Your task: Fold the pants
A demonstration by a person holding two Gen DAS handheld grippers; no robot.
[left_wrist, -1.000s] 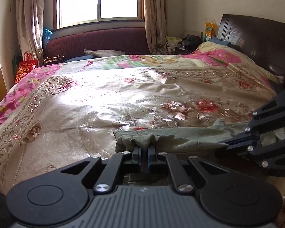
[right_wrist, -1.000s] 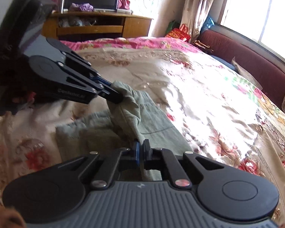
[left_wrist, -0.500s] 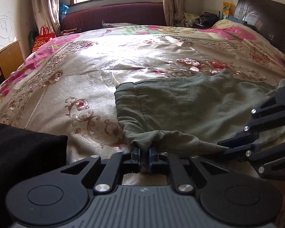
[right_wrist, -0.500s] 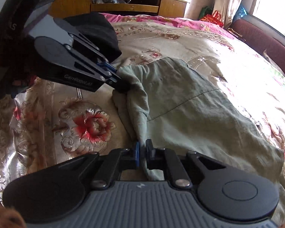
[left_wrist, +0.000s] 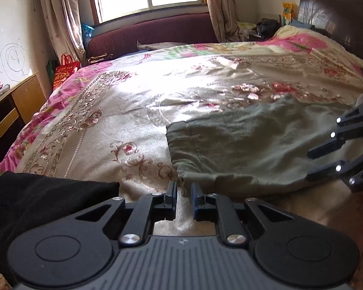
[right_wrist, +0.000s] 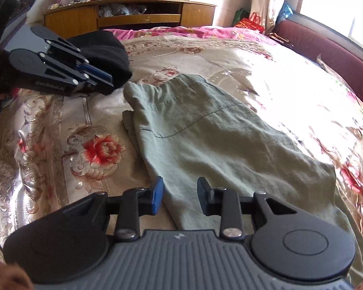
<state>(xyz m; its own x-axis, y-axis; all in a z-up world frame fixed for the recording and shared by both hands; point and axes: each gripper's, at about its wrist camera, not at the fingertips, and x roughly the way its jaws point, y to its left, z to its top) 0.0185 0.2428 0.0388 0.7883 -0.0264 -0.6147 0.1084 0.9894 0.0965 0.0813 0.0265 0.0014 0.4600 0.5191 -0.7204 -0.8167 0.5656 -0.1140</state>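
The olive-green pants (left_wrist: 242, 142) lie folded on the floral bedspread (left_wrist: 123, 111), also in the right wrist view (right_wrist: 205, 140). My left gripper (left_wrist: 183, 188) is open with a small gap, empty, just short of the pants' near corner; it also shows in the right wrist view (right_wrist: 104, 82). My right gripper (right_wrist: 179, 191) is open wide and empty, its jaws over the pants' near edge; it shows at the right of the left wrist view (left_wrist: 326, 159).
A black garment (left_wrist: 43, 200) lies at the near left of the bed, also in the right wrist view (right_wrist: 104, 50). A dark headboard (left_wrist: 336, 21) stands at right, a maroon sofa (left_wrist: 152, 33) under the window, a wooden cabinet (right_wrist: 133, 17) beyond the bed.
Both grippers opened and let go of the pants' edge. The pants now lie flat on the bed. Both grippers drew back slightly.
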